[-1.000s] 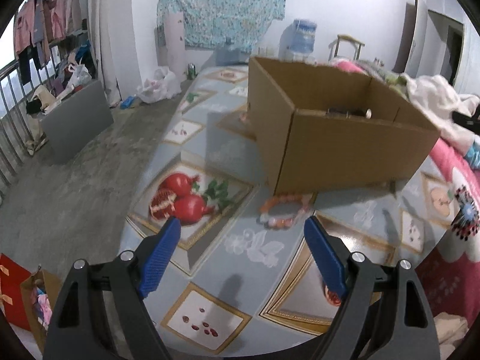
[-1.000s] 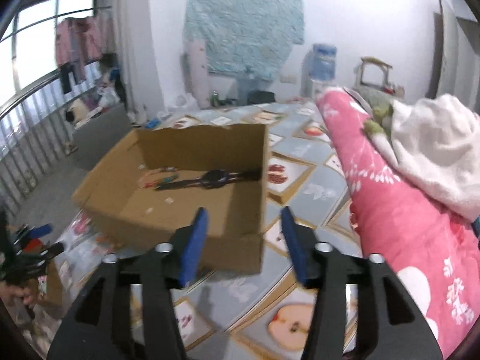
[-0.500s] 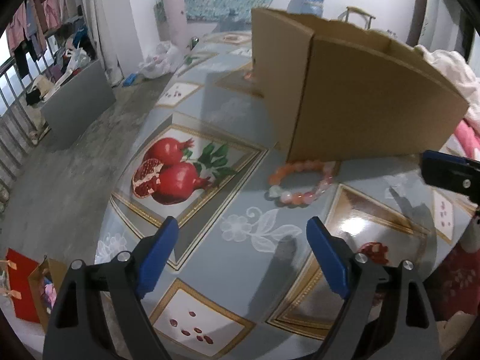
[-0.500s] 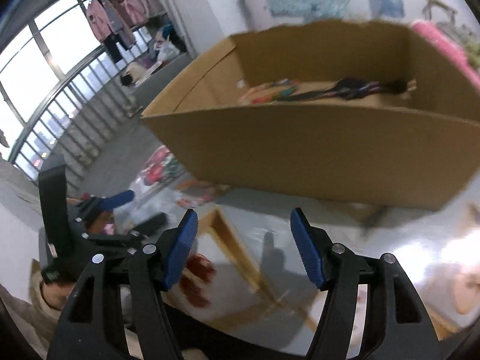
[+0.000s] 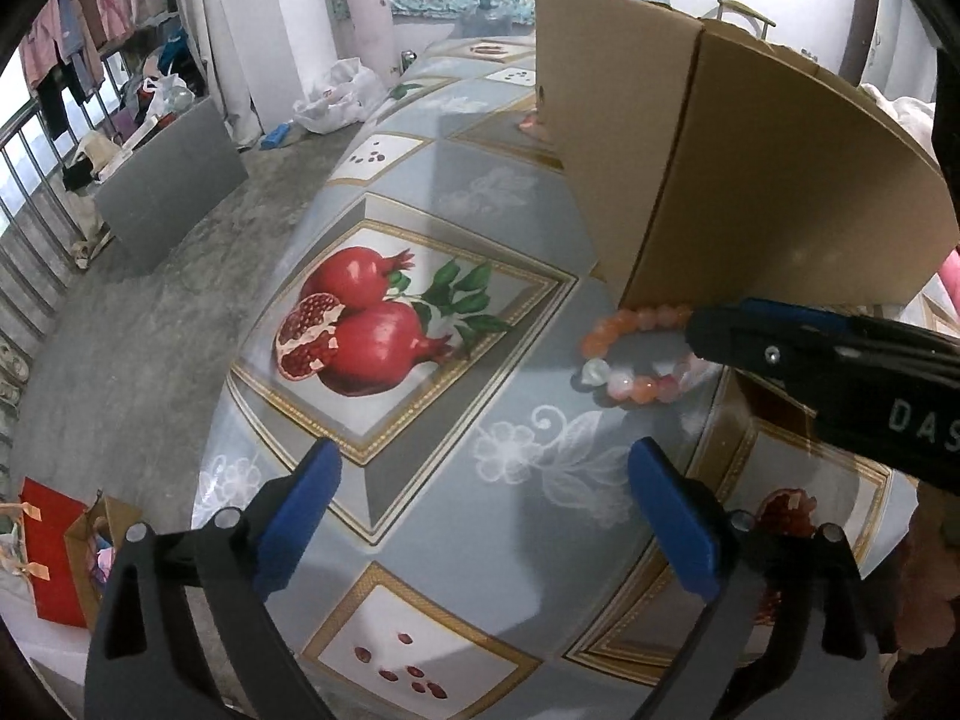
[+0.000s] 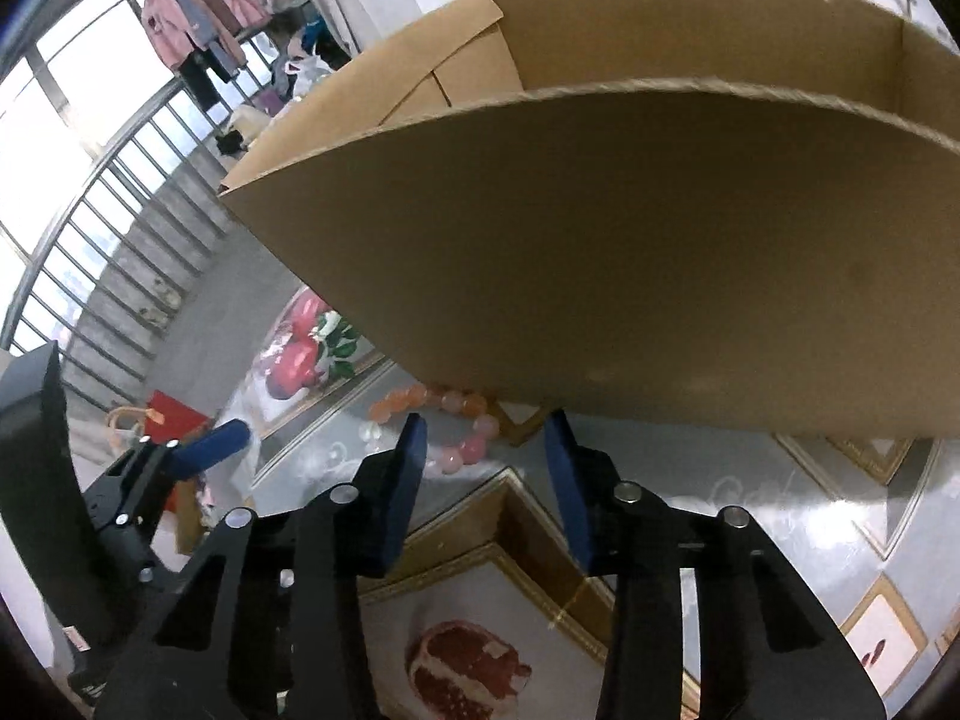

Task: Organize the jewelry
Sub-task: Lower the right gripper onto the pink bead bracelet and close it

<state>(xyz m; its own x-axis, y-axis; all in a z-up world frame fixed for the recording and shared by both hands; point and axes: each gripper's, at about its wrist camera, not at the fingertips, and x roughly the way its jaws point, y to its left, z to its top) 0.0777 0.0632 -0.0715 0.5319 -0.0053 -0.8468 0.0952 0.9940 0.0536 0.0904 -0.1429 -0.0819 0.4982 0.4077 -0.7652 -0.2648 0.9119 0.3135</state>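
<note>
Bracelet (image 5: 639, 354): a loop of orange, pink and white beads lying flat on the worktop (image 5: 528, 534), at about one o'clock from the left tongs and just beside the near bottom corner of the cardboard box; whether it touches the box I cannot tell.
Left tongs (image 5: 486, 516): nearest in the left wrist view, jaws standing wide and opening further, nothing between them; they hover over the worktop short of the bracelet.
Right tongs (image 6: 486, 474): about half open and closing; in the right wrist view the pink beads at the bracelet's near right sit just ahead of the left blue pad, not plainly between the pads. In the left wrist view the tip comes in from three o'clock and covers the loop's right side. No grip shows yet.
Cardboard box (image 5: 780, 180): beyond the bracelet at twelve o'clock, open-topped; its contents are hidden from both views.
Step in hand: reaching for the bracelet with the right tongs, by my reading.
Next move calls for: bringing the pads down astride one strand of beads, close to the worktop, before they finish closing; then a lift high enough to clear the box's near wall. Round beads may roll out of a shallow pinch.
</note>
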